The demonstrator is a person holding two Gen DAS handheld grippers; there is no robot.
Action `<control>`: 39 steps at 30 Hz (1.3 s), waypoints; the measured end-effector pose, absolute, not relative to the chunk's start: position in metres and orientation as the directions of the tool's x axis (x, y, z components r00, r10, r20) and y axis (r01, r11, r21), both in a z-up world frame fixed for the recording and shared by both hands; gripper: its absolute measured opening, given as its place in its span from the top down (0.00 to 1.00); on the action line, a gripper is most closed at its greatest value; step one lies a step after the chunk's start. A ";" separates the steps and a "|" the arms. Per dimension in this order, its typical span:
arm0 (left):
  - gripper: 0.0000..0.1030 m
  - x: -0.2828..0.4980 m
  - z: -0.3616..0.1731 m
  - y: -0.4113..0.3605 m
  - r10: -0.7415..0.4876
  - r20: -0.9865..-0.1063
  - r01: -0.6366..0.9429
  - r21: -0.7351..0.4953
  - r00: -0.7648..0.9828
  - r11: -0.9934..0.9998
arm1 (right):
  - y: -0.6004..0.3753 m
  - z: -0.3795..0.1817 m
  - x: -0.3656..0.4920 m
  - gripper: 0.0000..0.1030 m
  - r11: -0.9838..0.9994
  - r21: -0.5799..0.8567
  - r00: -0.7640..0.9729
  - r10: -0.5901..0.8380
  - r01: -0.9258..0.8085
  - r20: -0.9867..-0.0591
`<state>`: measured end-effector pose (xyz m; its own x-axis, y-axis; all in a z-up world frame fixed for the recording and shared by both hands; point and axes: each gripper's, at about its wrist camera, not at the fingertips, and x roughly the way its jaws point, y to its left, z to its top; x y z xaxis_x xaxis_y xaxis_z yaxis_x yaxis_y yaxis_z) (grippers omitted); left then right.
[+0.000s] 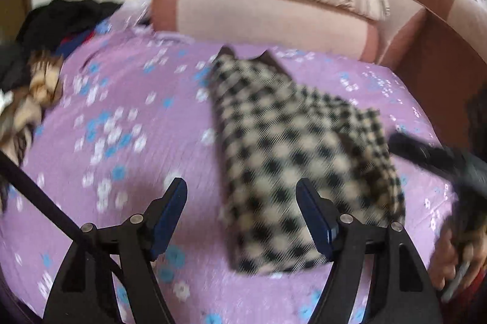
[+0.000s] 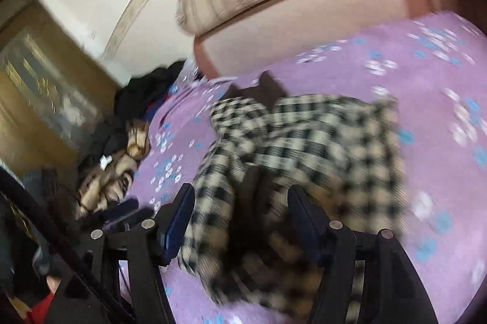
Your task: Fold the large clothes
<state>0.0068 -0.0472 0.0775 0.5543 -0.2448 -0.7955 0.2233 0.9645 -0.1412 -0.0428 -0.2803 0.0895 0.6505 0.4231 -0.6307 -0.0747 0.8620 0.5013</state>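
The left tool points steeply downward, its jaws spread wide with nothing pressed between the pads. The right tool tilts down too, jaws parted. A hand grips its handle.

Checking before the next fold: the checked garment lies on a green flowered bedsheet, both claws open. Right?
Not quite: the bedsheet is purple with blue and white flowers, as the left wrist view shows. The checked garment does lie on it, and left claw and right claw are open.

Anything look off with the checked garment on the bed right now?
The checked garment is folded into a long strip, but one flap sticks out askew on the side toward the right gripper. Unfolded clothes sit heaped at the bed's edge.
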 end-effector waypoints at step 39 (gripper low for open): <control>0.29 -0.018 0.064 -0.054 -0.182 -0.758 0.212 -0.059 0.626 0.975 | -0.236 0.074 0.015 0.88 0.840 0.538 0.576 0.476 -0.073 -0.665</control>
